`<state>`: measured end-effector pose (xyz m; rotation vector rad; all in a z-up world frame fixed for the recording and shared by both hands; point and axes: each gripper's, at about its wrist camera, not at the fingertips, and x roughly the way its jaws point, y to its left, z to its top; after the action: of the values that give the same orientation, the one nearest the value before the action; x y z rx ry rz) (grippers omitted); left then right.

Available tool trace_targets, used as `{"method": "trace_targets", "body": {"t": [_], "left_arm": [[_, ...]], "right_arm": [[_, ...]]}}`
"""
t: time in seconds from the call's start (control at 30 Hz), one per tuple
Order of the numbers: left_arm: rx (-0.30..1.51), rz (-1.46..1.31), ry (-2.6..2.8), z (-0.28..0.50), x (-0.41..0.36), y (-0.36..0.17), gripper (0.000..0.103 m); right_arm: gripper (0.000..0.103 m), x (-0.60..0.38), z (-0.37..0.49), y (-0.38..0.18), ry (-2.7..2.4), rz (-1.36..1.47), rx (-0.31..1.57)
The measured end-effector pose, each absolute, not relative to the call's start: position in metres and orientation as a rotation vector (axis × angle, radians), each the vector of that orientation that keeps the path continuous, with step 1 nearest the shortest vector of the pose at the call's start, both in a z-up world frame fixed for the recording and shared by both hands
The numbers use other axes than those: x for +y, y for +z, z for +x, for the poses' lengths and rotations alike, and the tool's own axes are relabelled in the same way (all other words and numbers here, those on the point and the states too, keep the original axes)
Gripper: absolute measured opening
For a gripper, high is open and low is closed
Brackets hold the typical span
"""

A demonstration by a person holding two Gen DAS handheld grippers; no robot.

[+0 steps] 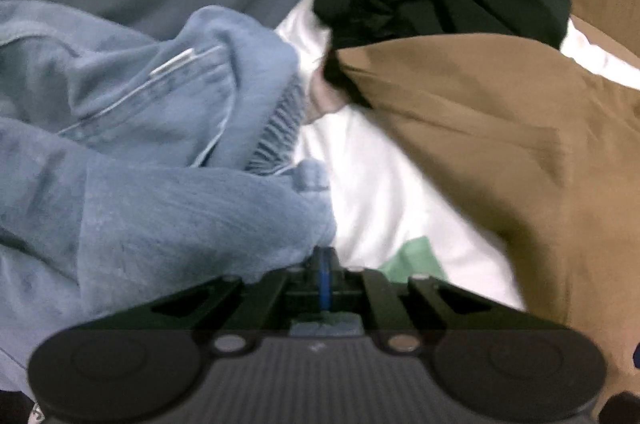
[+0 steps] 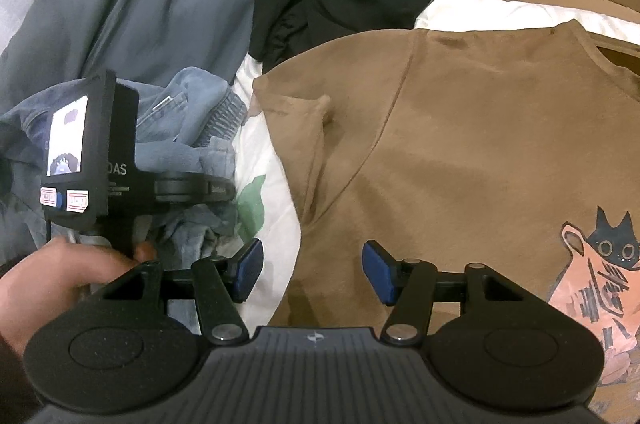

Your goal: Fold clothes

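- Left of the brown cotton T-shirt (image 2: 460,144): crumpled blue denim garment (image 1: 140,184), left gripper (image 1: 325,264) pinching its edge.
- Above the T-shirt's hem: right gripper (image 2: 313,270), jaws spread, empty.

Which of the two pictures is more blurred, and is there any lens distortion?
Left wrist view: motion-smeared throughout, the crumpled light-blue fleece garment soft. Right wrist view: sharper, the cat print on the brown T-shirt crisp. Both: fisheye bending, dark corners.
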<state>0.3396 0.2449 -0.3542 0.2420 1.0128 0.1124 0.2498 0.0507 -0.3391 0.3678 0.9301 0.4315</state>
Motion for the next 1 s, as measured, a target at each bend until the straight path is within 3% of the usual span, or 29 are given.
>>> {"method": "trace_targets", "body": {"t": [0.47, 1.0], "left_arm": [[0.988, 0.332, 0.16, 0.328, 0.293, -0.341, 0.005], [0.972, 0.315, 0.216, 0.323, 0.321, -0.34, 0.005]], "right_arm": [[0.062, 0.064, 0.268, -0.33, 0.464, 0.317, 0.911], [0.059, 0.097, 0.348, -0.35, 0.432, 0.359, 0.946]]}}
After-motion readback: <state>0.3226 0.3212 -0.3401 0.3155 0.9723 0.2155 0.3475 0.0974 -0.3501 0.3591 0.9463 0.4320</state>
